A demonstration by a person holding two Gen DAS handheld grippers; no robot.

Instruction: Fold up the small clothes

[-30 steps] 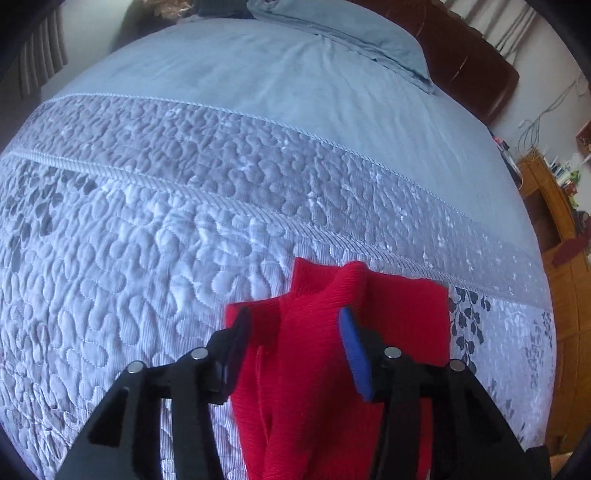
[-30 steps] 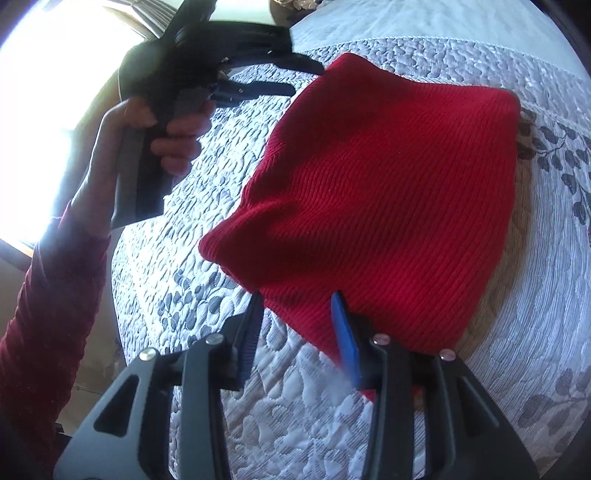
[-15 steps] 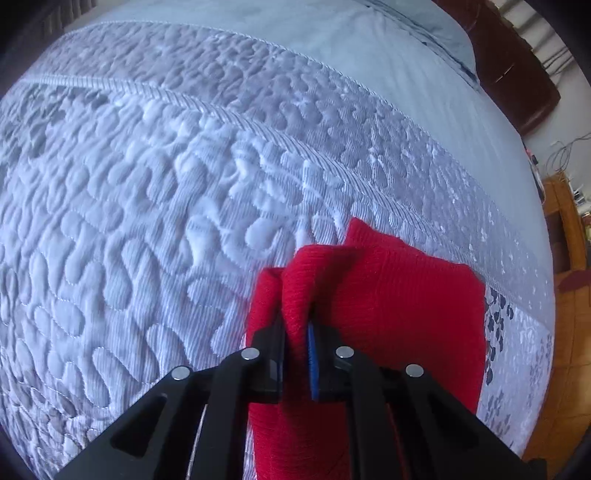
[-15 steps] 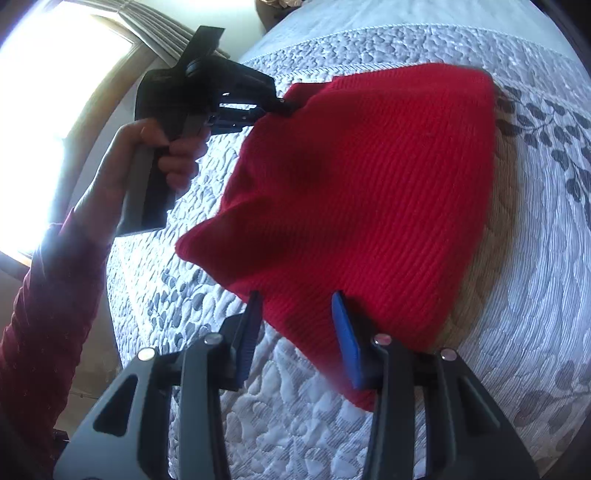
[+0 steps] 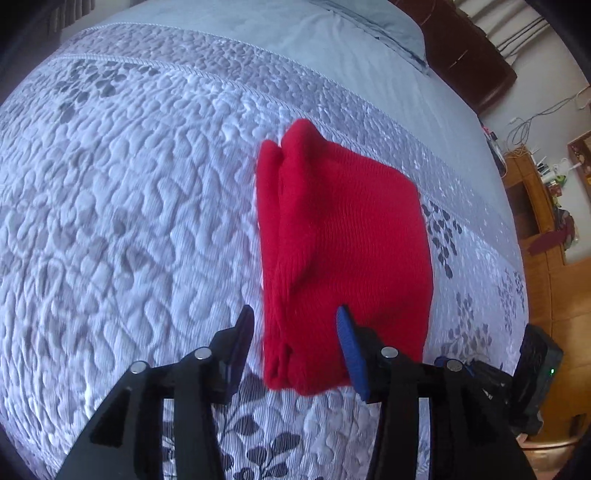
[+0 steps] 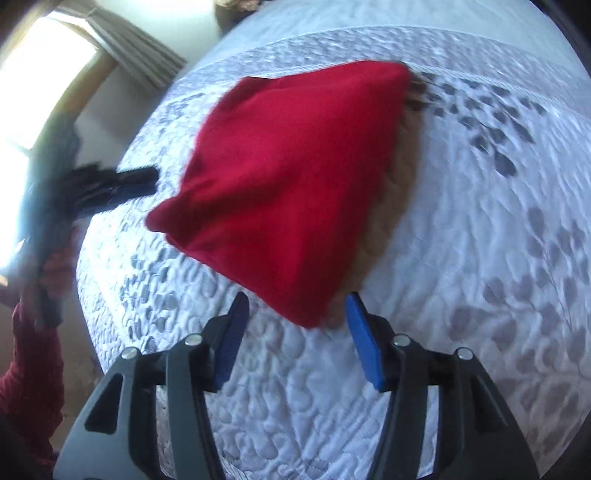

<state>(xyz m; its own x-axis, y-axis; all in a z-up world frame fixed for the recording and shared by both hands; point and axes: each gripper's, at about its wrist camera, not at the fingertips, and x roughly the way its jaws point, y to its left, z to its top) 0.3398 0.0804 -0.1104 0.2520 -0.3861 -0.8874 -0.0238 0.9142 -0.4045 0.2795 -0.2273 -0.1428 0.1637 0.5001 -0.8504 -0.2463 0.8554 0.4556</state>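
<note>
Both hand-held grippers (image 5: 295,334) (image 6: 295,314), jaws opening, frame the folded red garment's (image 5: 343,240) near edge unpinched.

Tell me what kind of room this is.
Most likely a bedroom. A red knit garment lies folded on a bed with a quilted bedspread, a pillow sits by a dark headboard, and a curtained window stands beside the bed.

One red garment (image 5: 343,240), one quilt (image 5: 129,221), two grippers (image 5: 295,332)
</note>
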